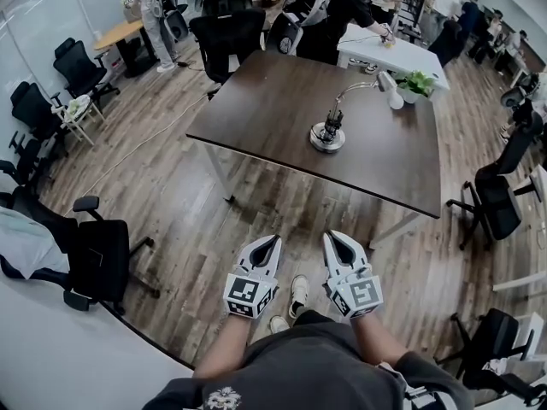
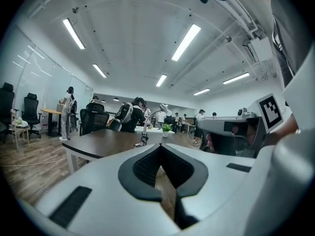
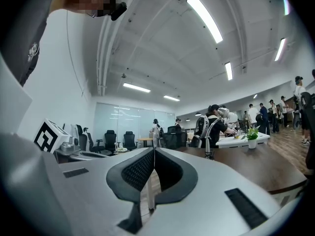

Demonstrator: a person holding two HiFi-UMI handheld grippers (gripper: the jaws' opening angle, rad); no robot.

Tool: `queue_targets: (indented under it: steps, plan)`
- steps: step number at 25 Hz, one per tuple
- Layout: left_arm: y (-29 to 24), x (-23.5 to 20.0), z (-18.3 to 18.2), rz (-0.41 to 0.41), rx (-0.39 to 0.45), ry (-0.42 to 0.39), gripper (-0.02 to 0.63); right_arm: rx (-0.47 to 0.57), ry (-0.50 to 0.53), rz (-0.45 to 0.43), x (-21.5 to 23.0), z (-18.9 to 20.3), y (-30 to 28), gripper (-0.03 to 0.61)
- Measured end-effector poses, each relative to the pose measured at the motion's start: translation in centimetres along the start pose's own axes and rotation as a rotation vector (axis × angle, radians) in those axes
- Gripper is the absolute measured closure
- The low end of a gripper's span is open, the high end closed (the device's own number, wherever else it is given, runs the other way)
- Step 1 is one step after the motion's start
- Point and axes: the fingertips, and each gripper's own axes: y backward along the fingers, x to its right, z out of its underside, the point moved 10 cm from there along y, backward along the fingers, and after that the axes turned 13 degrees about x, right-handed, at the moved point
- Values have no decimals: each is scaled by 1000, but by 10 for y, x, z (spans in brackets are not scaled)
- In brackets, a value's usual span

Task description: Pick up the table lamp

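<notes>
Closest to the lens, along the bottom edge of the head view, are my dark shirt [image 1: 316,361] and my forearms [image 1: 224,348], reaching out over the wooden floor [image 1: 171,195]. My left gripper [image 1: 273,239] sits just left of centre and my right gripper [image 1: 329,234] just right of it. They are side by side without touching, both pointing toward the top of the frame. One pale shoe [image 1: 298,290] shows between them.

In the left gripper view, the left gripper [image 2: 160,145] has its jaws pressed tip to tip with nothing caught between them; only floor shows through the hollow behind the tips. The right gripper [image 3: 153,149] looks alike in its own view: jaws together, empty.

Up in the middle of the head view, the table lamp [image 1: 328,133] stands upright on the dark brown table [image 1: 256,101], well apart from both grippers. Its round base rests right of the tabletop's centre, and its thin neck arcs to the upper right, ending in a white head near the far edge. Each gripper view catches the table lamp [image 2: 144,137] small and distant, the table lamp [image 3: 207,146] lying right of the jaw tips in the right one.

Beyond stands a white table [image 1: 376,49] with a potted plant [image 1: 416,82], black office chairs [image 1: 226,32] and people [image 1: 338,7].
</notes>
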Motion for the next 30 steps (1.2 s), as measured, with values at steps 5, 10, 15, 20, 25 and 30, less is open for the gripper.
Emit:
queue_targets:
  steps: [5, 10, 15, 20, 25, 30]
  plan:
    - [-37, -19, 6, 10, -27, -18, 606, 6, -10, 14, 24, 10, -28, 552]
    - [-91, -36, -2, 15, -2, -45, 606, 22, -22, 22, 63, 16, -59, 552]
    - [-132, -47, 3, 21, -26, -69, 606, 18, -36, 20, 96, 24, -83, 552]
    - [-161, -55, 2, 15, -25, -97, 606, 20, -29, 9, 122, 28, -106, 552]
    - [-183, -71, 3, 15, -31, -74, 606, 22, -25, 13, 134, 30, -127, 552]
    - [-208, -94, 7, 39, -34, -59, 606, 12, -17, 46, 147, 39, -150, 552]
